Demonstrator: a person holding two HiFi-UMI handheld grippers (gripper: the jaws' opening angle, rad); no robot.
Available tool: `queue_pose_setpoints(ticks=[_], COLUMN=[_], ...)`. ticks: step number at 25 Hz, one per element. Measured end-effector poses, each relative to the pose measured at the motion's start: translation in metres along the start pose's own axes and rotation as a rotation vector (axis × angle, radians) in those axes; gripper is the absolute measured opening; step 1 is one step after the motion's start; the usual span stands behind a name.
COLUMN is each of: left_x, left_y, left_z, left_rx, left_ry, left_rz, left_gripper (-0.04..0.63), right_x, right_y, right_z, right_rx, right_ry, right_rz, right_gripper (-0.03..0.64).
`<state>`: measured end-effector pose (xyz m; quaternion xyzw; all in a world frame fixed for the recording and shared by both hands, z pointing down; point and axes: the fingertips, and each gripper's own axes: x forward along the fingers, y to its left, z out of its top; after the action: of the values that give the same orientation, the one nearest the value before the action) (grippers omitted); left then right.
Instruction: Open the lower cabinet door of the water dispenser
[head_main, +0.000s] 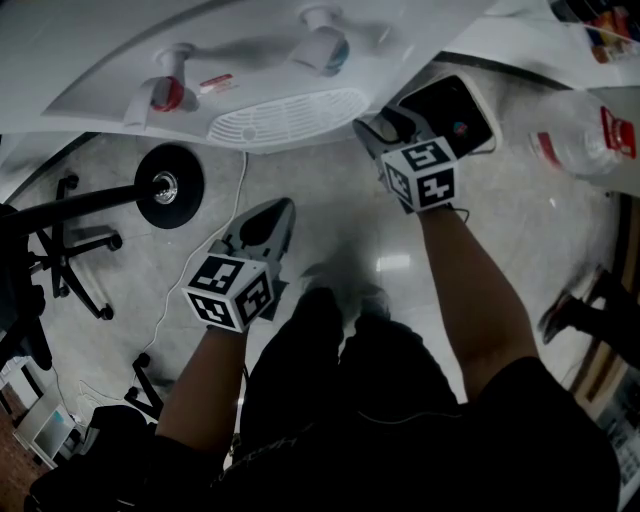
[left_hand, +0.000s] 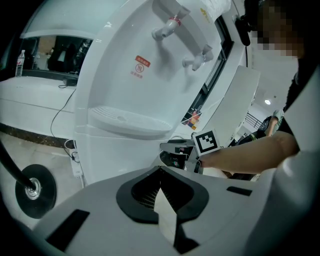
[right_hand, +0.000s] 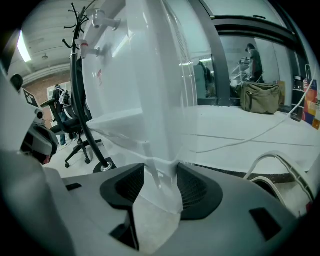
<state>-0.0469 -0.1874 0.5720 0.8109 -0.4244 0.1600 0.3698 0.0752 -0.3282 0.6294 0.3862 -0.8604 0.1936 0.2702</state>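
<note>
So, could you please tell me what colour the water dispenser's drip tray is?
White; the drip tray shows best in the head view.

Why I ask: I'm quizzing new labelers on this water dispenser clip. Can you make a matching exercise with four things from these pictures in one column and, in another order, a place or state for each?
Things:
1. left gripper
2. right gripper
3. drip tray
4. round stand base

Places or states:
A. standing on the floor
B. clamped on the cabinet door edge
C. just under the two taps
D. jaws together, nothing between them

Pairs: 1-D, 2-B, 3-C, 4-A
</note>
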Motion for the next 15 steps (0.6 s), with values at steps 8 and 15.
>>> queue_pose_setpoints(ticks=[8,15], left_x=[-0.003,-0.004], left_y=[-0.006,-0.016], left_z=[-0.003,-0.007], left_rx=[0.001,-0.002], left_ry=[-0.001,0.006], left_rz=[-0.01,-0.016], left_gripper=[0.0,0.0], right_x=[-0.006,-0.014], right_y=[0.004,0.011], right_z=[-0.006,-0.013], right_rx=[-0.016,-0.02], right_ry=[0.019,0.041], right_rz=[0.001,0.031], right_gripper=[0.204,0.202])
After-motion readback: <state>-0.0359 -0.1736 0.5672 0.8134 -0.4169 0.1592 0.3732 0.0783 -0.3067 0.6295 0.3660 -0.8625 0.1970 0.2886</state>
